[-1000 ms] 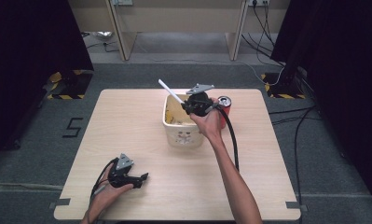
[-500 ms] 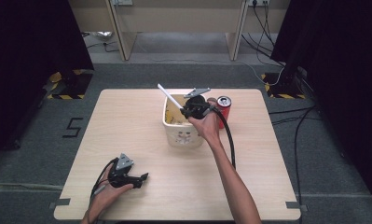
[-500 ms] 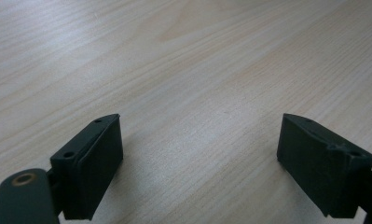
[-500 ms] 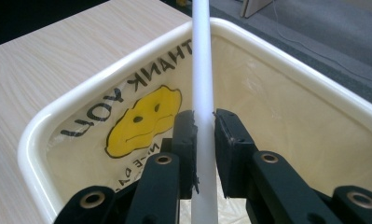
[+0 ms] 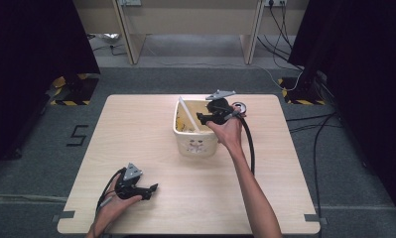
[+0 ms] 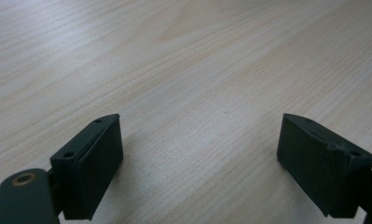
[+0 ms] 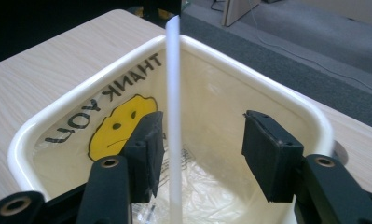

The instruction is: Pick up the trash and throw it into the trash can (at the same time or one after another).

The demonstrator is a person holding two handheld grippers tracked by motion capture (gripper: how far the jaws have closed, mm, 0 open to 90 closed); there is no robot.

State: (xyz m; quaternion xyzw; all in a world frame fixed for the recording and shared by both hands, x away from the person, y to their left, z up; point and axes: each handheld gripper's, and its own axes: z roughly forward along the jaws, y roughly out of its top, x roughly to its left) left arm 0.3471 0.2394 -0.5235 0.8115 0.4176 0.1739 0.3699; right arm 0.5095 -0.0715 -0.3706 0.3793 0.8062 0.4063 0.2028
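White straw (image 7: 173,107) stands in cream bin (image 5: 181,135), frame middle, leaning on bag. Looks light, thin, bendy; best pinched gently mid-stem. Right gripper (image 7: 200,154) jaws just opened, half wide, straw between, pads not pressing. Left gripper (image 6: 200,154) wide open, lower left, empty, over table (image 6: 183,56).

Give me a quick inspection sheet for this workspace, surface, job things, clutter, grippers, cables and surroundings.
Surface: pale wood table, bare around the left gripper.
Job's things: white bin lined with a smiley bag; white straw stands in it.
Clutter: can behind the bin.
Grippers: right gripper over the bin, jaws just opened, straw loose between them; left gripper open on the table.
Cables: black cable trails from the right gripper.
Surroundings: grey floor, dark curtains.
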